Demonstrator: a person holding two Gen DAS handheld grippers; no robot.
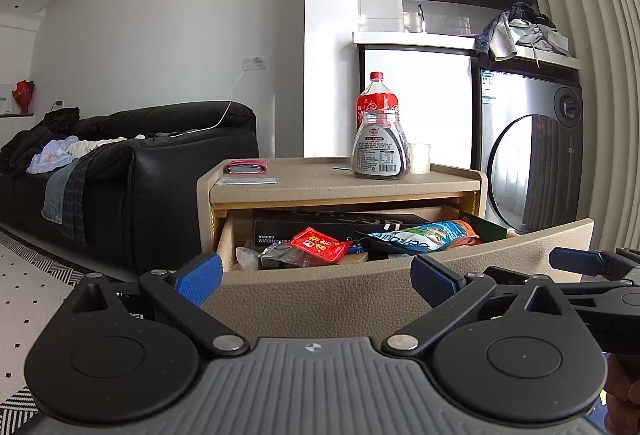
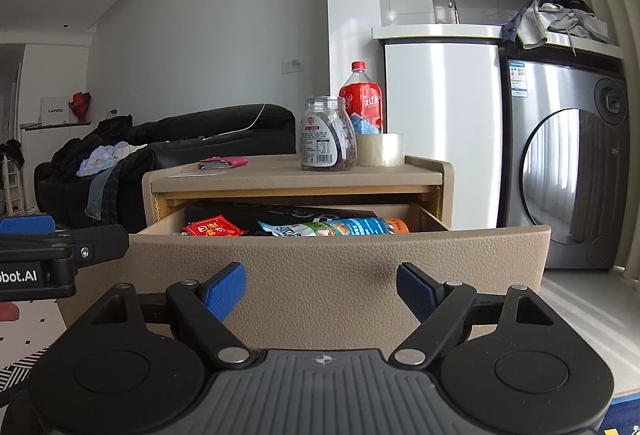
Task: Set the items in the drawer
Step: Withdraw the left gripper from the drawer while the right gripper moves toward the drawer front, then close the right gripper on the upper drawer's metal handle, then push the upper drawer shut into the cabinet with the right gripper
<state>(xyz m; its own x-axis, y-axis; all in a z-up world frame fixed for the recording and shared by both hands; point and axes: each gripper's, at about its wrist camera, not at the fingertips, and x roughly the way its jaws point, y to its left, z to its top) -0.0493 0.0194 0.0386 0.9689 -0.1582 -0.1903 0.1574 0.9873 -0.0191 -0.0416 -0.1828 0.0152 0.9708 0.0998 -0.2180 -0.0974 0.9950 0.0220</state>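
Both grippers, left gripper (image 1: 316, 281) and right gripper (image 2: 320, 287), hang wide open and empty at the drawer (image 2: 340, 259) front. Snack packets (image 2: 332, 227) lie inside; push squarely, both together, to close it.

Beige pebbled drawer (image 2: 340, 267), red packet (image 2: 214, 226), black sofa (image 1: 160, 139), red-labelled bottle (image 1: 374, 103)

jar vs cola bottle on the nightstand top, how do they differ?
The jar is squat and wide-mouthed with no lid visible; the cola bottle is taller, narrow-necked, with a red cap. The jar has a white label and dark contents; the bottle has a red label. The jar stands in front, the bottle behind it. Both are clear plastic, upright.
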